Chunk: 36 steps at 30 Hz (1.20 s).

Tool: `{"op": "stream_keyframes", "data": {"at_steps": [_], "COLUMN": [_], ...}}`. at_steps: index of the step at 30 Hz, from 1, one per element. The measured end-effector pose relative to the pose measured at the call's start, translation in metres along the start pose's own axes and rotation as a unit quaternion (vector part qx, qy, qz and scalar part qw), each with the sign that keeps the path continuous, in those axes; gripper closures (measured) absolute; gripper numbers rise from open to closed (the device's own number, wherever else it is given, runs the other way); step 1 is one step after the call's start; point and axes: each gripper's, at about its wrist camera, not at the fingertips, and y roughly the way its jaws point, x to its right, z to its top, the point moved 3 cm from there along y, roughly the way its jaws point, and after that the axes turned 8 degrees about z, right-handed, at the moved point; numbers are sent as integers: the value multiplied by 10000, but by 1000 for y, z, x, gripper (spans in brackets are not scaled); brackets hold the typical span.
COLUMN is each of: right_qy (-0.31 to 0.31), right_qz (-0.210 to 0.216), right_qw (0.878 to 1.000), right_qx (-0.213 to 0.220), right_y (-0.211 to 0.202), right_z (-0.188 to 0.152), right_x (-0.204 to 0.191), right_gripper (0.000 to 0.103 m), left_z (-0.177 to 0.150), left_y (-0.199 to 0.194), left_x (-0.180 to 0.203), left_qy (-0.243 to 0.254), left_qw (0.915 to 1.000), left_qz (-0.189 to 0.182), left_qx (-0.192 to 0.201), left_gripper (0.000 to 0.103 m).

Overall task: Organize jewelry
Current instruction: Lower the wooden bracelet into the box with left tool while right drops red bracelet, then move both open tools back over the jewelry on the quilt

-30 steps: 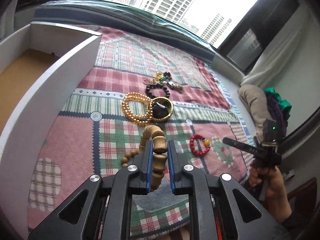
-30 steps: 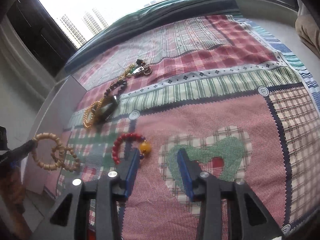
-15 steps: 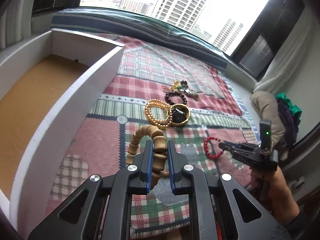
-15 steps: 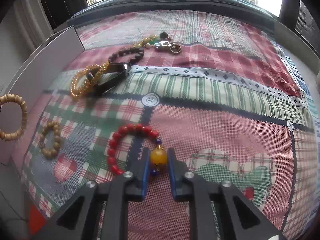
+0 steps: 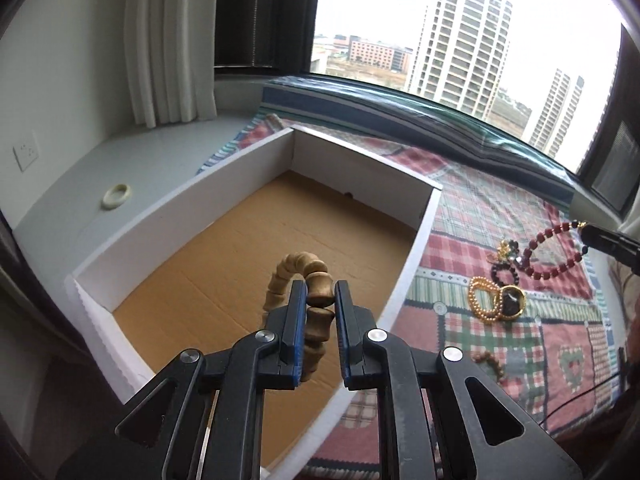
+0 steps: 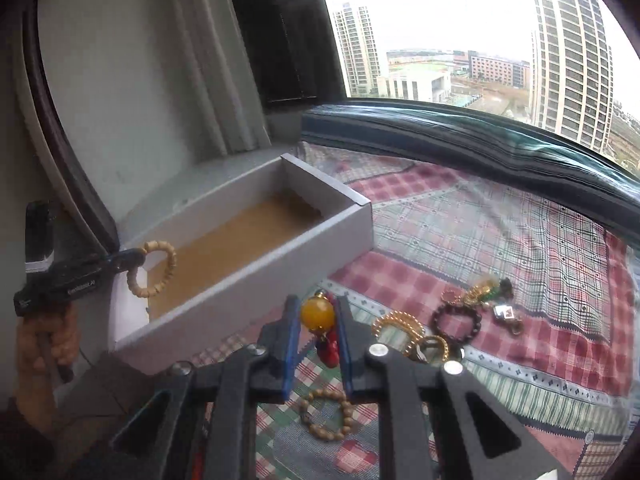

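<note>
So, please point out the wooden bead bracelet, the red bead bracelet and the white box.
wooden bead bracelet (image 5: 318, 294): left wrist view, bead between fingers.
red bead bracelet (image 6: 317, 312): right wrist view, amber bead.
white box (image 5: 416, 258): left wrist view, right wall.

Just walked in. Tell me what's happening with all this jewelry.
A person is sorting bracelets into a white box using two handheld grippers. The left gripper holds a wooden bead bracelet over the box's bare cardboard floor. The right gripper holds a red bead bracelet by its amber bead, lifted above the quilt. A gold bracelet, a dark bracelet and a small wooden bracelet lie on the quilt.
</note>
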Motion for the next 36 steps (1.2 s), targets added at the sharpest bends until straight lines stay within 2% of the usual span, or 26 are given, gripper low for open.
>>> {"op": "stream_keyframes", "data": {"at_steps": [2,6,8,12,14,15,16,18,21,24,26,27,29,32,36], "right_qy": [-184,-245,-243,-337,-444,-465,-478,-514,-814,-1307,-1422,-1466,-1343,-1080,-1057], "right_qz": [254,826,1051,1034,952,866,778,682,627,331,76,140,184,215,188], "right_qw": [9995,9961,9932,9901,9878,9877,9881,9876,9838,9769,9730,9746,9762,9794,9804], "right_qx": [55,-162,-432,-892,-1148,-1216,-1239,-1321,-1467,-1656,-1817,-1685,-1695,-1690,-1652], "right_y": [26,95,137,202,223,230,235,240,246,257,265,262,260,255,244], "right_z": [25,58,64,54,45,42,39,33,20,8,-1,-1,-3,-4,-12], "right_x": [-23,-60,-73,-87,-89,-88,-85,-82,-85,-86,-79,-78,-74,-69,-66], "right_gripper": [86,85,85,85,84,84,84,84,84,84,85,84,84,85,86], "left_z": [-1,-15,-24,-39,-46,-47,-50,-57,-71,-75,-77,-79,-82,-83,-88], "left_y": [18,49,61,74,77,76,76,72,75,73,73,74,76,75,69], "left_x": [-18,-38,-43,-49,-49,-49,-50,-47,-31,-18,-13,-13,-17,-19,-11], "left_qy": [-145,-309,-353,-340,-313,-308,-316,-292,12,344,369,276,100,92,93], "left_qw": [9994,9961,9943,9912,9902,9898,9897,9900,9900,9892,9886,9885,9878,9876,9878], "left_qz": [267,582,646,788,801,799,804,786,567,651,597,541,453,502,440], "left_qx": [-179,-595,-774,-1007,-1099,-1137,-1145,-1135,-1289,-1266,-1335,-1387,-1489,-1484,-1488], "left_gripper": [90,90,91,89,82,63,44,37,37,38,36,36,36,37,38]}}
